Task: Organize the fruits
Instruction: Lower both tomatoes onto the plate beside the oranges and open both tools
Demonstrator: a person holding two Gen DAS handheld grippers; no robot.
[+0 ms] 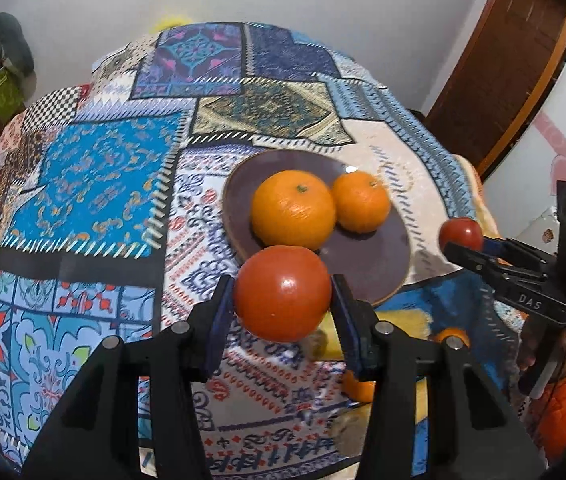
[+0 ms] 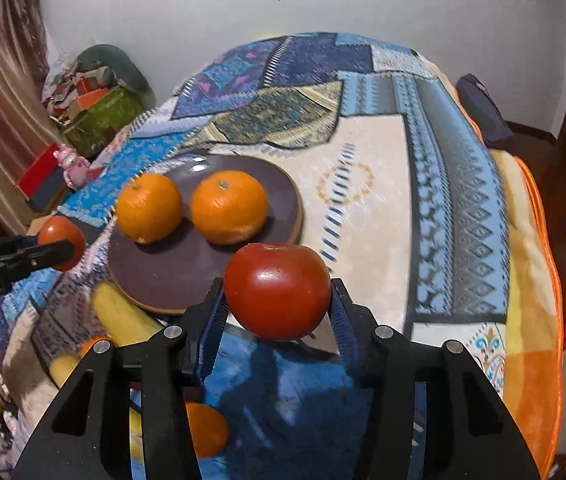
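Observation:
A dark purple plate (image 1: 367,264) (image 2: 171,272) lies on the patterned cloth and holds two oranges (image 1: 293,214) (image 1: 361,202), also in the right wrist view (image 2: 149,208) (image 2: 229,206). My left gripper (image 1: 281,300) is shut on a red tomato (image 1: 283,292), held above the plate's near rim. My right gripper (image 2: 277,300) is shut on another red tomato (image 2: 277,290), held over the cloth just right of the plate. Each gripper shows in the other's view with its tomato (image 1: 461,232) (image 2: 61,242).
Bananas (image 2: 123,316) (image 1: 403,320) and an orange (image 2: 207,428) (image 1: 359,388) lie on the cloth near the plate's front edge, under the grippers. A patchwork cloth (image 1: 95,184) covers the table. Boxes and clutter (image 2: 95,116) stand at the far left.

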